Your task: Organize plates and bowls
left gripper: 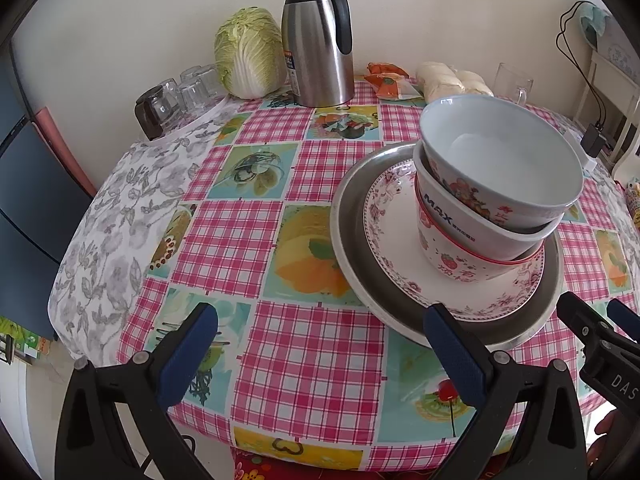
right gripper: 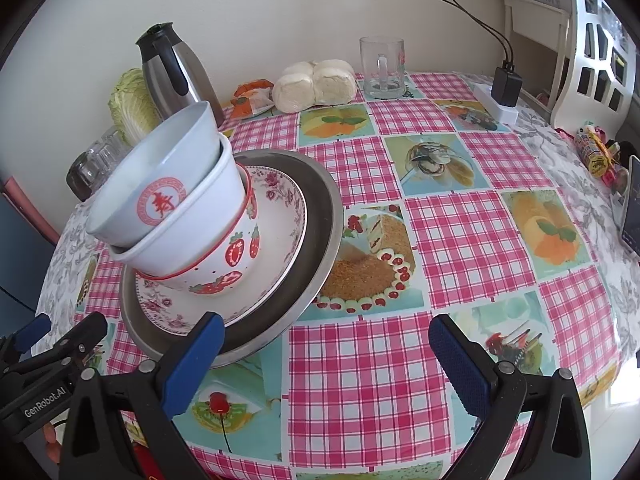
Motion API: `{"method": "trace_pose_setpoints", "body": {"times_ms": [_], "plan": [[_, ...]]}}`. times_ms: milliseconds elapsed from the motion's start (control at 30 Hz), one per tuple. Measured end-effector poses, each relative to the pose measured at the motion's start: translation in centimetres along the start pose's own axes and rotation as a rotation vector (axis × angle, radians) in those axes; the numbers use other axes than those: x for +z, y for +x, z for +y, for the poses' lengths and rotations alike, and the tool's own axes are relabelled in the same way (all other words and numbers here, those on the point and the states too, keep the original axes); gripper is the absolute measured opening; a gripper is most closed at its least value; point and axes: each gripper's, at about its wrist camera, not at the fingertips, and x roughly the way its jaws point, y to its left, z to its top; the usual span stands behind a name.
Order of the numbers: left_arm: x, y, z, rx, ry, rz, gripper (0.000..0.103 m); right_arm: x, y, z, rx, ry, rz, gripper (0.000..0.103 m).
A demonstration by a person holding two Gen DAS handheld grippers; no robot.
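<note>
One stack stands on the checked tablecloth: a metal plate (left gripper: 348, 232) (right gripper: 320, 216) at the bottom, a floral plate (left gripper: 392, 248) (right gripper: 280, 208) on it, then three nested bowls. The strawberry bowl (left gripper: 444, 260) (right gripper: 232, 264) is lowest, a white "MAX" bowl (left gripper: 472, 224) (right gripper: 200, 232) sits in it, and a pale blue bowl (left gripper: 508, 160) (right gripper: 160, 176) tilts on top. My left gripper (left gripper: 320, 344) stands open in front of the stack's left side, holding nothing. My right gripper (right gripper: 326, 354) is open too, to the right of the stack's front rim.
Along the far wall stand a steel thermos jug (left gripper: 316, 44), a cabbage (left gripper: 250, 52), upturned glasses (left gripper: 184, 92), an orange packet (left gripper: 388, 80), bagged buns (right gripper: 316, 84) and a glass mug (right gripper: 382, 66). A charger and power strip (right gripper: 500, 92) lie at the back right.
</note>
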Motion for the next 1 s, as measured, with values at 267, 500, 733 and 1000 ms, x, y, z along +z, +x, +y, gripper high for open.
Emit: {"method": "trace_pose_setpoints", "body": {"times_ms": [267,500,733,1000], "plan": [[0.1,0.0,0.5,-0.003,-0.033,0.007,0.103,0.0,0.1,-0.1,-0.005,0.004,0.003,0.103],[0.1,0.3,0.5,-0.007,-0.037,0.020,0.103,0.0,0.3,-0.1,-0.006,0.002,0.007,0.103],[-0.1,0.9,0.6,-0.003,-0.037,0.047,0.103,0.0,0.4,-0.2,-0.007,0.002,0.013,0.103],[-0.3,1.6,0.3,0.003,-0.013,0.066,0.103,-0.2,0.7,-0.2,-0.009,0.001,0.025,0.103]]}}
